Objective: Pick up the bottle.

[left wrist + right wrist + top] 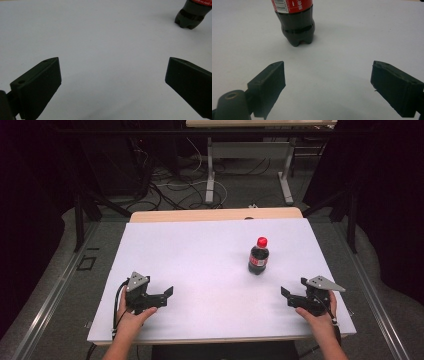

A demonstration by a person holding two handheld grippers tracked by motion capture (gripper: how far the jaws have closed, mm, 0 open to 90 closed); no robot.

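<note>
A small cola bottle [258,257] with a red cap and red label stands upright on the white tabletop [200,250], right of centre. My left gripper [167,296] rests near the front left, held by a hand, and points right across the table. Its jaws stand wide open around bare tabletop [112,62], and the bottle's base [188,18] shows far off at upper right. My right gripper [286,297] sits near the front right, pointing left. It is open with nothing between its jaws [328,65], and the bottle [297,27] stands a short way ahead, left of their midline.
The table's wooden far edge [215,214] shows beyond the white sheet. Behind it lie a grey floor with loose cables [170,185] and the legs of another table [210,175]. Dark curtains hang on both sides.
</note>
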